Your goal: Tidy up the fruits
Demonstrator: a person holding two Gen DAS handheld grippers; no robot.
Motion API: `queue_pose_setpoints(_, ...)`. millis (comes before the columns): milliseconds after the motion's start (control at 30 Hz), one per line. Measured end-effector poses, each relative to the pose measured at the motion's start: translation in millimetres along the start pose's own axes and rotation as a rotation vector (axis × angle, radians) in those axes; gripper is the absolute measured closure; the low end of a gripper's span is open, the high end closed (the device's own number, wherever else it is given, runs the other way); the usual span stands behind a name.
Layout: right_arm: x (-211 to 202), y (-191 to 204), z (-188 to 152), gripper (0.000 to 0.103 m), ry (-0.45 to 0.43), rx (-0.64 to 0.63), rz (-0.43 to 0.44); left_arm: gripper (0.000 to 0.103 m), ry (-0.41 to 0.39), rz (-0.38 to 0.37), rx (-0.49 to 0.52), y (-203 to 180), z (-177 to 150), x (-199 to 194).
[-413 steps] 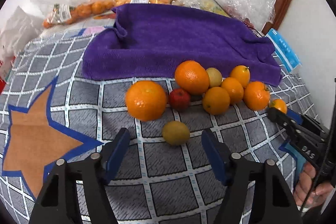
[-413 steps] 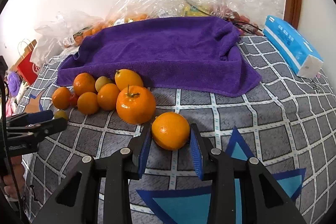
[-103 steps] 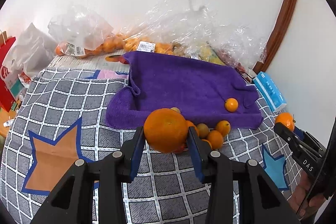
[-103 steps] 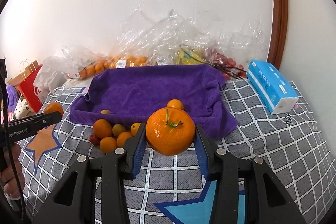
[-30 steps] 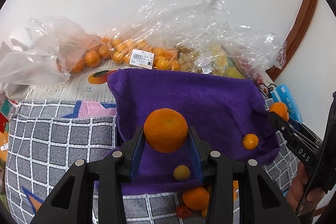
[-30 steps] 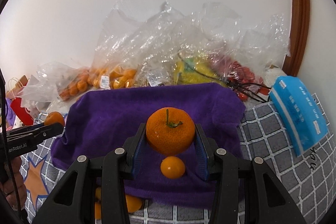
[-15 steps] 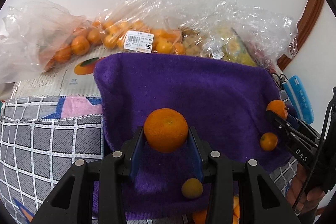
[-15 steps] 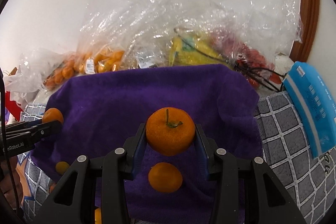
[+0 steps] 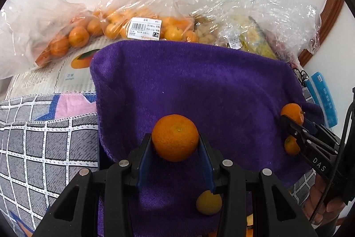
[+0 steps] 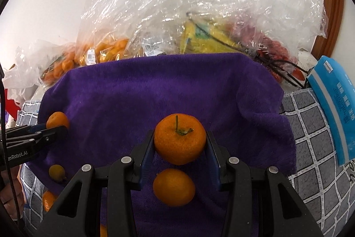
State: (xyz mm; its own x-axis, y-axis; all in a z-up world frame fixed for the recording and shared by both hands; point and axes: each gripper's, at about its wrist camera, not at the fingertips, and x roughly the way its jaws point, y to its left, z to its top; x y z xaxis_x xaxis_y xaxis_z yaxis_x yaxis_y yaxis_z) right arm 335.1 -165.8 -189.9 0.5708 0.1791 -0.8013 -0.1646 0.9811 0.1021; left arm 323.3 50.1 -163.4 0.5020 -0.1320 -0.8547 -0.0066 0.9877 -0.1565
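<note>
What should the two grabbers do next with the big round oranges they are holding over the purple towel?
Probably lower both a little more, then open. The left gripper holds a stemless orange and the right gripper a stemmed orange over the purple towel, where a small orange fruit already lies.

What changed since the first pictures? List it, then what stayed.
The left gripper took hold of a smooth orange, the right gripper a stemmed orange; both carried theirs over the purple towel. Two small fruits now lie there. The towel and bags stayed.
</note>
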Motion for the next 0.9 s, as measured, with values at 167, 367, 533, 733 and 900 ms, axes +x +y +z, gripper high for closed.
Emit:
queue_pose_setpoints(167,3,0,-1,0.059,0.014,0.002,-0.004,0.064,0.001,0.006,0.009,-3,-2,5)
queue_pose_setpoints(367,4,3,-1,0.059,0.019,0.006,-0.014,0.064,0.01,0.005,0.013,-3,-3,7)
queue_pose_setpoints(533,-10,3,1,0.049,-0.007,0.017,-0.012,0.064,0.017,-0.008,0.015,-3,-4,0)
queue_pose_setpoints(733,-35,10,2,0.043,-0.043,0.006,-0.02,0.058,-0.036,-0.019,0.028,-7,-5,-26)
queue_pose_setpoints(900,-57,13,-3,0.041,-0.072,0.007,-0.034,0.055,-0.067,-0.024,0.036,-11,-7,-48)
